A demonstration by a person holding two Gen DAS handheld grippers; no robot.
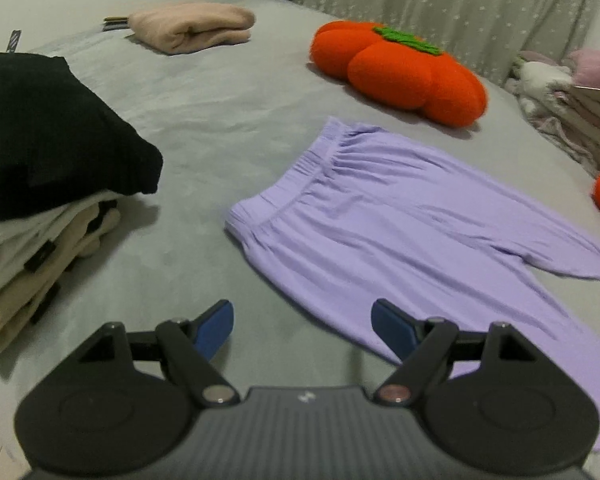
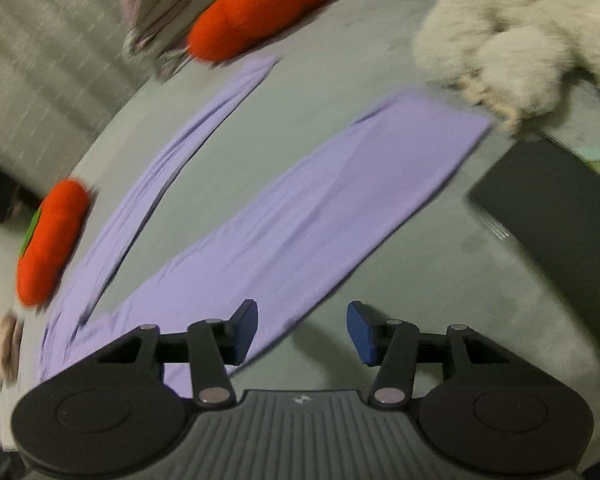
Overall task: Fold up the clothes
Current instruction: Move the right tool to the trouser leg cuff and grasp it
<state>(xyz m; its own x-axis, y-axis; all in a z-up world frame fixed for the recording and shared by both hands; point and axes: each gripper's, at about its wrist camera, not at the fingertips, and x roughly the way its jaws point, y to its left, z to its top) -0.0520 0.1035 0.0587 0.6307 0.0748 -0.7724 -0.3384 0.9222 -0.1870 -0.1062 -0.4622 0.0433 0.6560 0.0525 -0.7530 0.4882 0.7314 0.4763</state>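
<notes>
The left hand-held gripper [image 1: 302, 326] hovers low over the bed [image 1: 204, 128], its two blue pads spread wide and holding nothing; its right pad [image 1: 392, 330] stands over the near edge of the trousers [image 1: 400, 232]. The right hand-held gripper [image 2: 302, 332] is likewise spread wide and empty, tilted relative to the bed [image 2: 440, 288], with its left pad [image 2: 244, 332] over a trouser leg and its right pad over bare sheet. One pair of lilac trousers [image 2: 300, 216] lies flat on the grey bed, not yet folded: the gathered elastic waistband points toward the left view's far side, and the two legs spread apart in a V, bare sheet between them. Two orange cushions [image 1: 400, 68] with green tops lie beside the trousers, one near the waistband, one [image 2: 52, 240] near the far leg. One folded pink garment [image 1: 196, 28] lies well apart at the far side. One stack of folded clothes [image 1: 40, 184], black on top of white and beige, sits at the left. One fluffy beige item [image 2: 508, 48] touches the cuff of the nearer leg. One dark flat object [image 2: 552, 208] lies just beside it. The right view is motion-blurred.
</notes>
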